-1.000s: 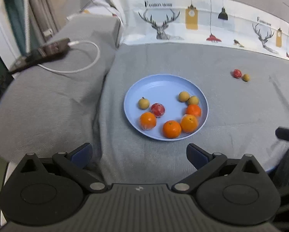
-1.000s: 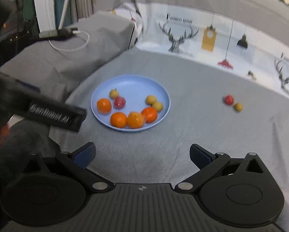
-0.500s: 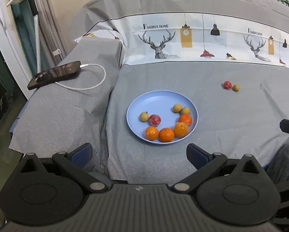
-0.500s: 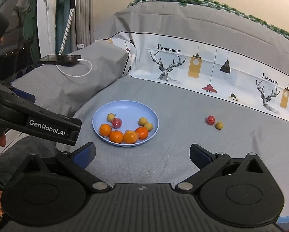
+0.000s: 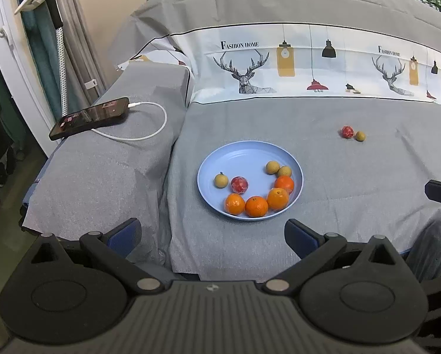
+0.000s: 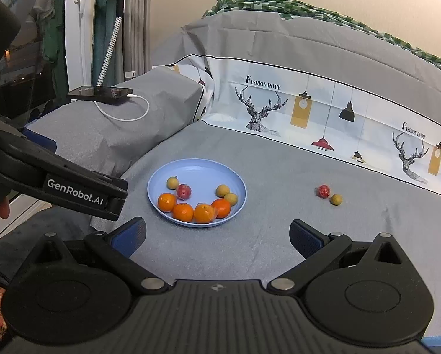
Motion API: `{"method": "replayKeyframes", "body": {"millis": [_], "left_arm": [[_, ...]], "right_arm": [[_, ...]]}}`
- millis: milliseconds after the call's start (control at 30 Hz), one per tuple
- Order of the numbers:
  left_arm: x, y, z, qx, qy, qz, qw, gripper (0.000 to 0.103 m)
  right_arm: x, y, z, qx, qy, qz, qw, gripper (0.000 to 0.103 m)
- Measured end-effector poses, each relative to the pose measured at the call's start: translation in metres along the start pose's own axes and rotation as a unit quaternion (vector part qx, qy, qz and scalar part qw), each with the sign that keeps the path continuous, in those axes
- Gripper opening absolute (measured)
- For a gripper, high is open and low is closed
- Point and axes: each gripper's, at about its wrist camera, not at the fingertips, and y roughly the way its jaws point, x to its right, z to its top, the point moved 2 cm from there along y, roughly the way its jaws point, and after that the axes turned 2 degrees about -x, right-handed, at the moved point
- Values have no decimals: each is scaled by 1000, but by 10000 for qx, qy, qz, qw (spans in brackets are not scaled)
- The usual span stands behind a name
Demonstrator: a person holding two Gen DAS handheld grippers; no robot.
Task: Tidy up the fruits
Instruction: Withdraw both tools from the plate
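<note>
Left wrist view shows a phone (image 5: 90, 118) on its white cord (image 5: 143, 129) on the gray bump, then the blue plate (image 5: 244, 153) with four oranges (image 5: 256, 206), three small yellow fruits (image 5: 221, 180) and one red fruit (image 5: 239, 184), and far off to the right a red fruit (image 5: 347, 132) touching a yellow one (image 5: 360, 135) on the gray sheet (image 5: 353, 177). Both tools, the left gripper (image 5: 211, 233) and the right gripper (image 6: 217, 233), are held back from the plate, wide open and holding nothing.
</note>
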Motion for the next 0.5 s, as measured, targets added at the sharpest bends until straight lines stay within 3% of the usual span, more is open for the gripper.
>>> {"method": "replayKeyframes", "body": {"millis": [500], "left_arm": [[1, 8, 2, -93, 78, 37, 9999, 103]], "right_arm": [[-2, 9, 0, -121, 37, 33, 9999, 102]]}}
